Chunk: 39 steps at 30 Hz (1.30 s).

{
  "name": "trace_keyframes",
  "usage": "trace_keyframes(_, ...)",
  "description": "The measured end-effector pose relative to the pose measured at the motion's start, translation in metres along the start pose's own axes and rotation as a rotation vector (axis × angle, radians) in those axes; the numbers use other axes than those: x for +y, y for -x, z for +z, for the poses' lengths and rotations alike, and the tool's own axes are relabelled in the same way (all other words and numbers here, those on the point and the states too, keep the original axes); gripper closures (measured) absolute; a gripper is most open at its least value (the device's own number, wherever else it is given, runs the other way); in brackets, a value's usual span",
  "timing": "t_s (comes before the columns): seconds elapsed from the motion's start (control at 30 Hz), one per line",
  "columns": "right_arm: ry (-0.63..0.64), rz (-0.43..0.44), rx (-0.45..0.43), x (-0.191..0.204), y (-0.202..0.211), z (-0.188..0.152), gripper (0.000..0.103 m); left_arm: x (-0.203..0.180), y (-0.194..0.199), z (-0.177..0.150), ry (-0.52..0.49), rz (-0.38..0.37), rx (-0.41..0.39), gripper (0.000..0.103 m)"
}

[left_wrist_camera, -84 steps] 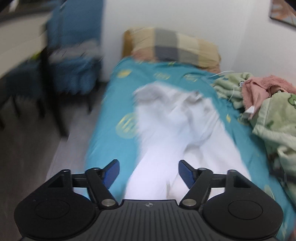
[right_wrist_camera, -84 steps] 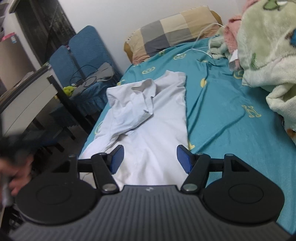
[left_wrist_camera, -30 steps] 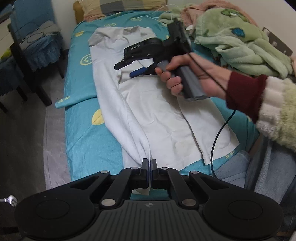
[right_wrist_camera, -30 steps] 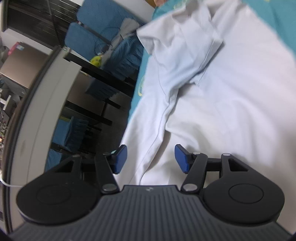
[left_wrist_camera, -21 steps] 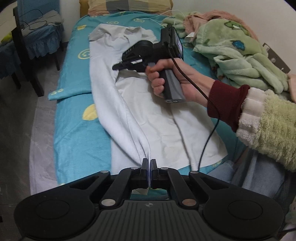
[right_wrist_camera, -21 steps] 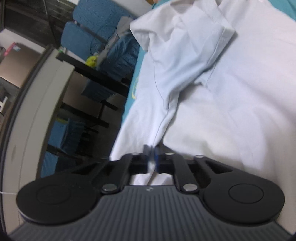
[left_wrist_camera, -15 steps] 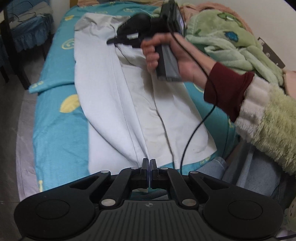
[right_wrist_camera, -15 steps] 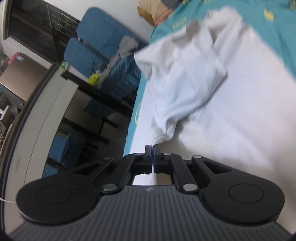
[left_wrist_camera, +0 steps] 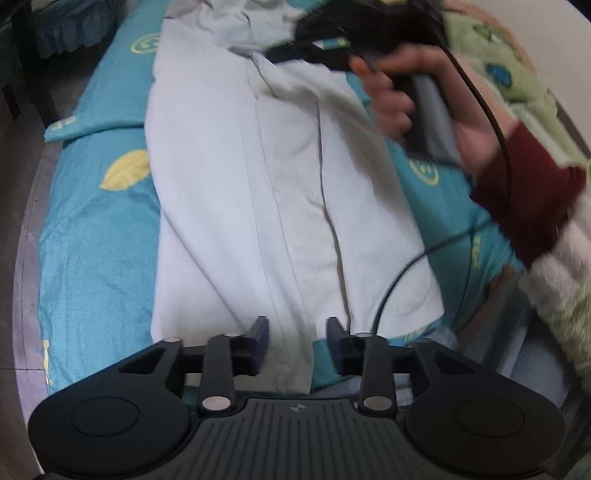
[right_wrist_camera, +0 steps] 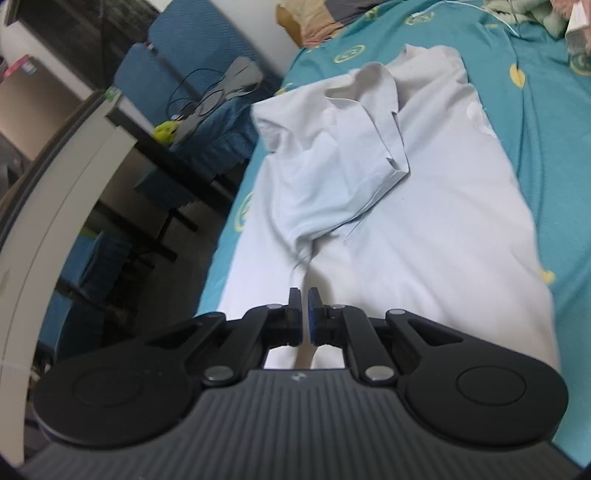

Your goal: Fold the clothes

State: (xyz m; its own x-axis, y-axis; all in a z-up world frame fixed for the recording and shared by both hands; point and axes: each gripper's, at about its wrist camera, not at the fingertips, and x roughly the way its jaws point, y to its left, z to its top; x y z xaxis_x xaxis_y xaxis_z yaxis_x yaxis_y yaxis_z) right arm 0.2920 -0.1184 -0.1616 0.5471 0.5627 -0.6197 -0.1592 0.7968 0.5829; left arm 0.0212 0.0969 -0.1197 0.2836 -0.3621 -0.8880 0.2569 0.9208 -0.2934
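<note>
A white shirt [left_wrist_camera: 236, 192] lies lengthwise on the teal bed sheet [left_wrist_camera: 92, 236], its left side folded over the middle. My left gripper [left_wrist_camera: 297, 341] hovers low over the hem. Its jaws are opening, and the hem cloth lies between them without being pressed. In the right wrist view the shirt [right_wrist_camera: 436, 229] shows a sleeve [right_wrist_camera: 343, 166] turned onto the chest. My right gripper [right_wrist_camera: 304, 297] is shut on a raised crease of the shirt just below that sleeve. A person's hand [left_wrist_camera: 402, 103] holds the right gripper near the collar.
A green blanket [left_wrist_camera: 517, 66] is heaped along the bed's right side, and a checked pillow [right_wrist_camera: 314, 18] lies at the head. Blue chairs [right_wrist_camera: 207, 70] and a dark table [right_wrist_camera: 155, 147] stand left of the bed. A black cable [left_wrist_camera: 402, 269] trails over the shirt's lower right corner.
My left gripper carried the shirt's hem edge rightward while shut, then its jaws parted and released it. My right gripper closed on the crease below the sleeve and rose with it.
</note>
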Motion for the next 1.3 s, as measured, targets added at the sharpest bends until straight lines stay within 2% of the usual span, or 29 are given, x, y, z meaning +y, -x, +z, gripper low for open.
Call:
trace_keyframes(0.07, 0.025, -0.018, 0.000, 0.008, 0.026, -0.007, 0.095, 0.011, 0.009, 0.009, 0.061, 0.008, -0.060, 0.041)
trace_keyframes(0.17, 0.063, -0.064, 0.011, 0.016, 0.071, -0.025, 0.092, 0.029, 0.016, 0.024, 0.120, 0.014, -0.131, 0.038)
trace_keyframes(0.2, 0.068, -0.082, 0.014, 0.017, 0.087, -0.034, 0.082, 0.032, 0.014, 0.028, 0.116, 0.053, -0.142, 0.037)
trace_keyframes(0.23, 0.066, -0.096, 0.013, 0.016, 0.103, -0.044, 0.065, 0.034, 0.012, 0.032, 0.111, 0.091, -0.153, 0.037)
trace_keyframes(0.3, 0.050, -0.114, -0.002, 0.013, 0.135, -0.066, 0.043, 0.038, 0.004, 0.038, 0.083, 0.173, -0.155, 0.037)
trace_keyframes(0.33, 0.025, -0.118, -0.007, 0.009, 0.148, -0.078, 0.036, 0.042, -0.002, 0.039, 0.075, 0.193, -0.142, 0.037)
trace_keyframes(0.47, -0.139, -0.154, 0.032, -0.018, 0.176, -0.123, 0.035, 0.061, -0.027, 0.034, 0.103, 0.180, -0.072, 0.037)
trace_keyframes(0.6, -0.303, -0.271, 0.074, -0.047, 0.172, -0.138, 0.035, 0.074, -0.038, 0.030, 0.140, 0.144, -0.027, 0.037)
trace_keyframes(0.67, -0.304, -0.271, 0.077, -0.051, 0.167, -0.136, 0.036, 0.076, -0.043, 0.029, 0.146, 0.134, -0.001, 0.037)
trace_keyframes(0.83, -0.336, -0.257, 0.210, -0.061, 0.136, -0.143, 0.036, 0.073, -0.046, 0.027, 0.141, 0.128, 0.026, 0.033)
trace_keyframes(1.03, -0.364, -0.188, 0.263, -0.062, 0.133, -0.149, 0.035, 0.062, -0.049, 0.024, 0.114, 0.096, 0.066, 0.033)
trace_keyframes(1.13, -0.340, -0.130, 0.317, -0.055, 0.130, -0.153, 0.036, 0.053, -0.051, 0.022, 0.075, 0.063, 0.095, 0.033)
trace_keyframes(1.3, -0.271, -0.117, 0.372, -0.045, 0.125, -0.158, 0.038, 0.038, -0.051, 0.017, 0.016, 0.050, 0.128, 0.035)
